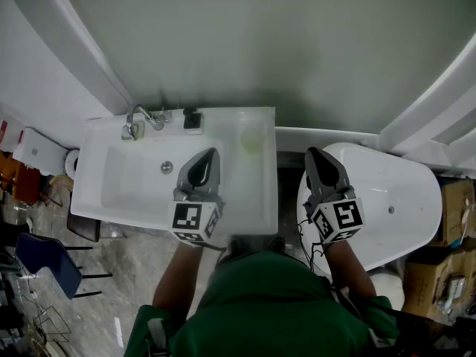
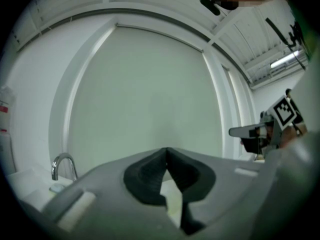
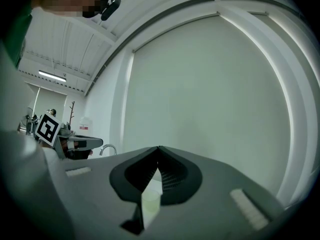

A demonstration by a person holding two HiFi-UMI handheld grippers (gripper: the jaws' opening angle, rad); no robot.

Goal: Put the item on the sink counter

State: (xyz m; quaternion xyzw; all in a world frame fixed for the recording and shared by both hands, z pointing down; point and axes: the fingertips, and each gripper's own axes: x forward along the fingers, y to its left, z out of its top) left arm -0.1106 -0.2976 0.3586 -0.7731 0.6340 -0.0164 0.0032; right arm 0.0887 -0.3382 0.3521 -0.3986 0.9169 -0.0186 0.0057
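A pale, see-through cup (image 1: 253, 138) stands on the back right corner of the white sink counter (image 1: 249, 199). It also shows through the gap under the jaws in the right gripper view, cup (image 3: 150, 203). My left gripper (image 1: 210, 152) hovers over the basin, left of the cup, its jaws shut and empty; the left gripper view shows the tips meeting, gripper (image 2: 166, 149). My right gripper (image 1: 312, 152) hangs off the counter's right edge, above the gap beside it, also shut with nothing in it, gripper (image 3: 158, 147). Neither touches the cup.
A chrome faucet (image 1: 141, 117) and a small dark object (image 1: 193, 119) sit along the sink's back edge. A white oval fixture (image 1: 394, 192) stands to the right, with cardboard boxes (image 1: 455, 214) beyond it. A blue chair (image 1: 44, 262) is on the floor at left. A grey-green wall lies ahead.
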